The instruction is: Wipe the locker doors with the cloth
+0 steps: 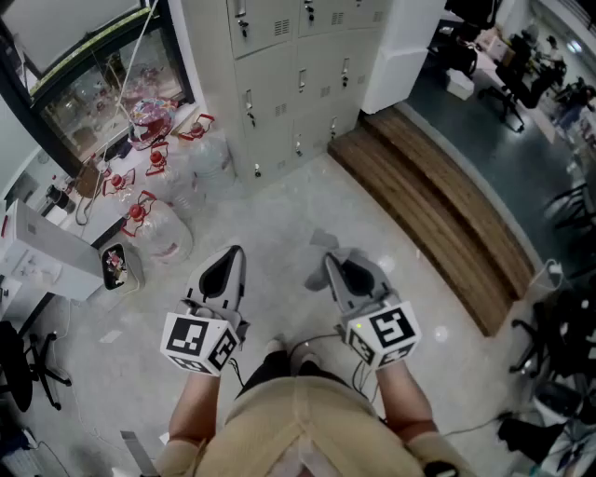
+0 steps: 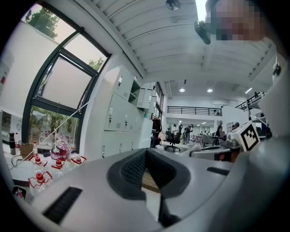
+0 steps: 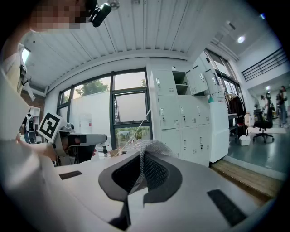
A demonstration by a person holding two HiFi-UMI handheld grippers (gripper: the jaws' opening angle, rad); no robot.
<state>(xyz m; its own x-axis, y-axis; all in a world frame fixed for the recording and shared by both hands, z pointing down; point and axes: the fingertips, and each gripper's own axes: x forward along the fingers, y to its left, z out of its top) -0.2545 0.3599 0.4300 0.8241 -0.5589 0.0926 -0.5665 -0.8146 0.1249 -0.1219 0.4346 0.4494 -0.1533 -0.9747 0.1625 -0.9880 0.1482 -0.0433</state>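
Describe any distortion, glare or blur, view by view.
Head view: sharp, evenly lit, lockers slanted by the steep angle. Left gripper view: fisheye bends the window; the ceiling lamp glares. Right gripper view: fisheye again; dark corners, cloth in focus.

An open-plan office: grey metal lockers (image 1: 298,74) beside a window (image 1: 98,88), swivel chairs (image 1: 510,91) (people (image 2: 186,132) standing among them), water-cooler bottles (image 1: 166,231).

lockers (image 1: 298,74) cut off at the head view's top edge — the cloth (image 3: 152,145) mostly buried in the jaws of the right claw (image 3: 140,167); far figures (image 2: 186,133) in the hall too small to tell.
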